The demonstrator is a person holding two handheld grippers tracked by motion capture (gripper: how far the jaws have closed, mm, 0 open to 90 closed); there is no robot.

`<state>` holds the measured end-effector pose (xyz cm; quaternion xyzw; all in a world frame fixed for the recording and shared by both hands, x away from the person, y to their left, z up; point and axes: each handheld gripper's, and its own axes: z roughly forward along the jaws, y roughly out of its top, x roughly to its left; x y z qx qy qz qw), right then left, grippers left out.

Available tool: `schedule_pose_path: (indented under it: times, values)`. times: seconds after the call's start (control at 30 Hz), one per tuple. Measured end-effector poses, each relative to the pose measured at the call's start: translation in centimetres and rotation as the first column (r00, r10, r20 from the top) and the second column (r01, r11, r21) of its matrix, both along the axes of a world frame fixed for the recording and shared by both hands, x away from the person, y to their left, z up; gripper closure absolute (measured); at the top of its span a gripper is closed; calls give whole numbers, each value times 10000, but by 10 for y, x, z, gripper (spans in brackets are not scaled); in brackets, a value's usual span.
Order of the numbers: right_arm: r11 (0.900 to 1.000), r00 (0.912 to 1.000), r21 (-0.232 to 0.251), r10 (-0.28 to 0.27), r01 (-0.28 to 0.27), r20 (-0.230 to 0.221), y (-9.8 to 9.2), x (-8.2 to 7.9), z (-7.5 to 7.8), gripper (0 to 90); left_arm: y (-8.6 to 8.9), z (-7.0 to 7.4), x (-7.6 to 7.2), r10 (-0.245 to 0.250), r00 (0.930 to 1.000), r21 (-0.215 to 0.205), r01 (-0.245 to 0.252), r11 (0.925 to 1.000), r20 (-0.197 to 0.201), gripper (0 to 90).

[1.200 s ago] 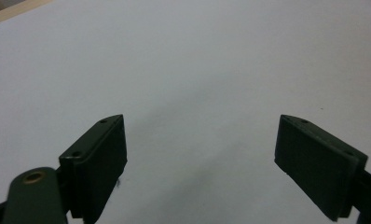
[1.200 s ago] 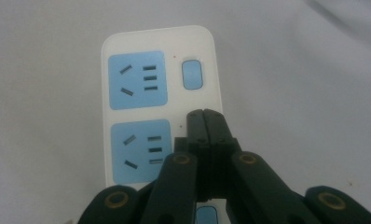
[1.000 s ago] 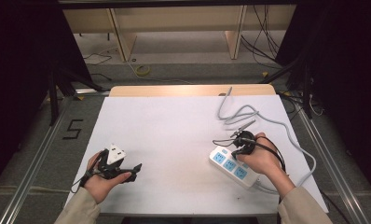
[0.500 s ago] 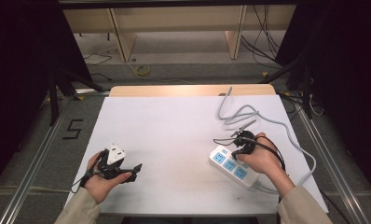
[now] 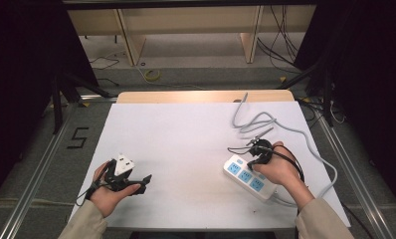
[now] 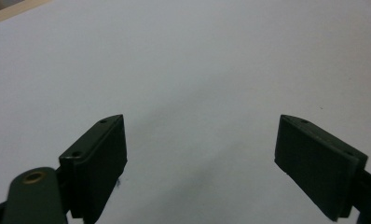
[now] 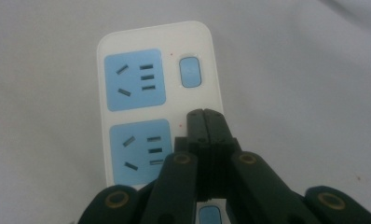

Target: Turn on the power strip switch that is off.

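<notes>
A white power strip (image 5: 246, 177) with blue sockets lies at the table's front right, its grey cable (image 5: 255, 122) looping toward the back. My right gripper (image 5: 250, 160) sits over the strip's far end. In the right gripper view its jaws (image 7: 205, 115) are pressed together with nothing between them, tips over the strip (image 7: 141, 42) just below a blue switch (image 7: 190, 71). Whether the tips touch the strip I cannot tell. My left gripper (image 5: 143, 183) rests at the front left, pointing right. Its jaws (image 6: 200, 154) stand wide apart over bare white tabletop.
The white table (image 5: 186, 139) has a wooden strip along its far edge. Behind it are wooden shelf frames and loose cables on the floor. Dark stands flank both sides. The grey cable runs off around the table's right edge.
</notes>
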<state>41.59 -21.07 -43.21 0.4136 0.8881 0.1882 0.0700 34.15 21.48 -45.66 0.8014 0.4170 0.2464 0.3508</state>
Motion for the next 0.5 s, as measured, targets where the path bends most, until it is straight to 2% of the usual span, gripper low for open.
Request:
schedule_pose_path:
  times: [0.5]
  values:
    - [9999,9999,-127,-30,29,-102,2,1,0,900,0,0,0,1,10000,36,-1,10000,-10,164]
